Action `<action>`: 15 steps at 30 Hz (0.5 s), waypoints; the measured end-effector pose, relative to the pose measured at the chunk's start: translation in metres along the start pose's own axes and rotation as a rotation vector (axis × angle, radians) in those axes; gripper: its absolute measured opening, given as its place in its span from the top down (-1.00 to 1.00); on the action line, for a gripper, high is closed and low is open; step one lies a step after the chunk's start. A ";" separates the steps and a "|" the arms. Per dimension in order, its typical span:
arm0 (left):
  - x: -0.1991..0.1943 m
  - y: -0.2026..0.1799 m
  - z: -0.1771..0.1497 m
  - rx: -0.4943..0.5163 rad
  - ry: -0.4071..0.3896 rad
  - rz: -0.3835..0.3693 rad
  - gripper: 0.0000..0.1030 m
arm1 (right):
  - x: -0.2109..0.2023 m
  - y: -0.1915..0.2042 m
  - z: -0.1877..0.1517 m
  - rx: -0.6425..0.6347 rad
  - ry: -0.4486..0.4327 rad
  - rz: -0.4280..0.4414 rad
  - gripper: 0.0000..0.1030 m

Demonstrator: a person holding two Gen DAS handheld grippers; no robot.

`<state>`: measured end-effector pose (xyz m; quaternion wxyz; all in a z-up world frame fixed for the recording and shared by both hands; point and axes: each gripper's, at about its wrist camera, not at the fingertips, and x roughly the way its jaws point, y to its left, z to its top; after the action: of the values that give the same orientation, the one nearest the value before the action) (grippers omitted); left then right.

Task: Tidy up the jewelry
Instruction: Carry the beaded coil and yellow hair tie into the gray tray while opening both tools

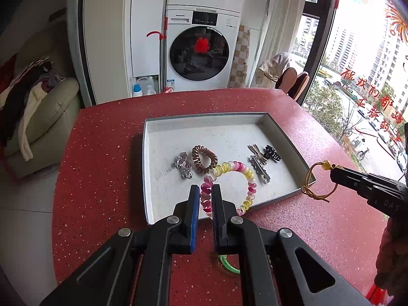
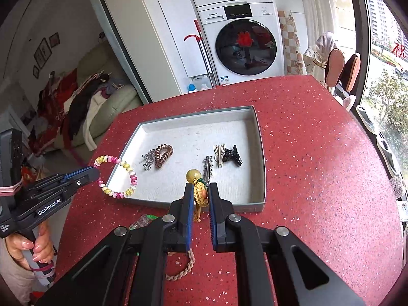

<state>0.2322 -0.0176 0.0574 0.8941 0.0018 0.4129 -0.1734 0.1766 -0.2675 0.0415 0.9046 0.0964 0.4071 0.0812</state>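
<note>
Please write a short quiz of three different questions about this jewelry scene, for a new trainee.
1. True or false: the left hand-held gripper is shut on the pink, yellow and white spiral bracelet.
2. Which item lies inside the shallow grey tray? A) brown spiral hair tie B) green ring C) beige braided band
3. Fill in: the right hand-held gripper holds a ___ knotted cord ornament with a round bead.

Key: 1 true; 2 A; 3 yellow. The green ring and beige braided band lie on the red speckled table, outside the tray.
</note>
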 end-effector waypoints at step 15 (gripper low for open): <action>0.085 0.020 0.016 -0.045 0.138 0.037 0.46 | 0.084 -0.031 0.019 0.069 0.112 -0.064 0.77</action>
<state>0.3008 -0.0274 0.0024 0.8664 0.0012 0.4772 -0.1471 0.2480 -0.2812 -0.0139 0.8787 0.1098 0.4625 0.0436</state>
